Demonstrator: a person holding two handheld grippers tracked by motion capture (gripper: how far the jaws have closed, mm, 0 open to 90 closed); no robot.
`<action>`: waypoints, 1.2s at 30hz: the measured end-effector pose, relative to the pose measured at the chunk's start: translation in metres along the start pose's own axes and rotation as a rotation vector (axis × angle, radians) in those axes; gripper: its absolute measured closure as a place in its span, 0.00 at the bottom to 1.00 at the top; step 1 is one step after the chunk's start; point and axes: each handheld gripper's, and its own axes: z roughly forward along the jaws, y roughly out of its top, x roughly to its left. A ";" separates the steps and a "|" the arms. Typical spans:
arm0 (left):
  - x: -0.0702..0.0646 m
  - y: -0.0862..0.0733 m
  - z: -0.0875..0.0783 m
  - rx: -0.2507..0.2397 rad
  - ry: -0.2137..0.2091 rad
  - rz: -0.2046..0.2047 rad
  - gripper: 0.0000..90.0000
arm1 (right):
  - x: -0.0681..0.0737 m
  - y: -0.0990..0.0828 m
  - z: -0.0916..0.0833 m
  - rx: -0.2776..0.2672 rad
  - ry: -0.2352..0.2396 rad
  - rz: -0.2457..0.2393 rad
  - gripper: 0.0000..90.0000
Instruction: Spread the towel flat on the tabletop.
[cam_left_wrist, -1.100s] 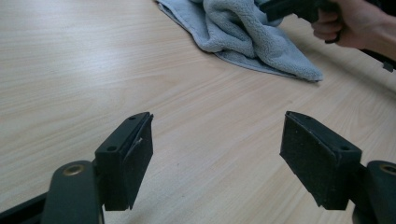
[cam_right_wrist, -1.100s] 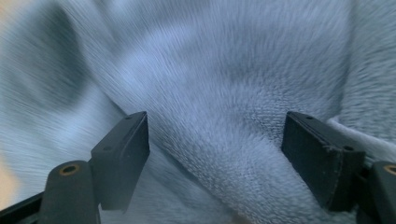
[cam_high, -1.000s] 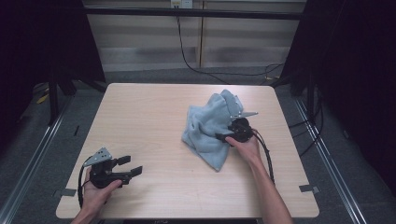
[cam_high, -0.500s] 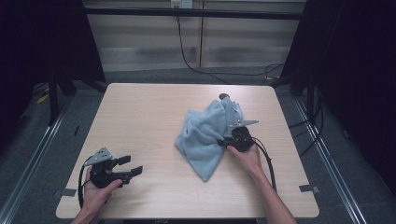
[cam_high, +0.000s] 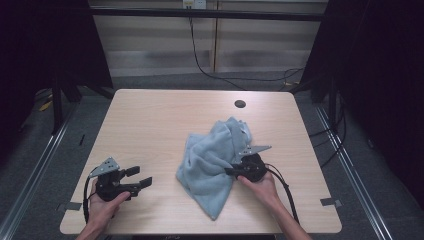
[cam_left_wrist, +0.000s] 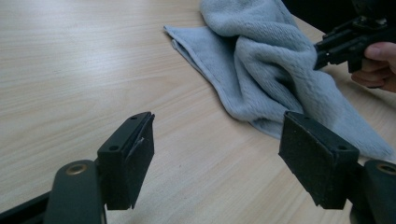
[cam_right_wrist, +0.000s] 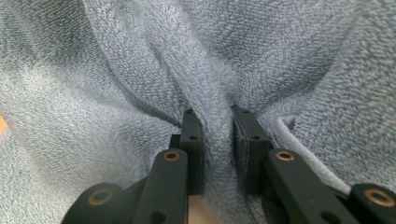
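Observation:
A light blue towel (cam_high: 210, 160) lies crumpled on the wooden table (cam_high: 150, 125), right of the middle. My right gripper (cam_high: 231, 171) is shut on a fold at the towel's right edge; in the right gripper view that towel (cam_right_wrist: 140, 70) fold is pinched between the two black jaws of the right gripper (cam_right_wrist: 217, 135). My left gripper (cam_high: 140, 177) rests open near the table's front left corner, apart from the cloth. In the left gripper view the left gripper (cam_left_wrist: 217, 144) has its jaws wide apart, and the towel (cam_left_wrist: 261, 65) lies beyond them with the right gripper (cam_left_wrist: 345, 42) at its far side.
A round cable hole (cam_high: 240, 104) sits near the table's far edge. Black cables (cam_high: 282, 185) trail from the right gripper toward the front right. Dark frame posts and curtains stand around the table.
My right gripper has dragged the towel toward the front of the table and a little left. The cable hole, covered earlier, is now exposed. The left gripper has stayed put.

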 end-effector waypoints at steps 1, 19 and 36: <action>0.000 0.000 0.000 -0.003 -0.002 0.000 0.29 | 0.003 -0.001 0.000 0.000 0.006 0.000 0.85; -0.015 0.027 0.010 -0.028 -0.066 0.025 0.40 | 0.072 0.003 -0.020 -0.060 0.092 -0.079 0.56; -0.041 0.053 0.115 0.124 -0.168 0.082 0.33 | -0.022 0.083 0.017 -0.157 -0.034 0.023 0.47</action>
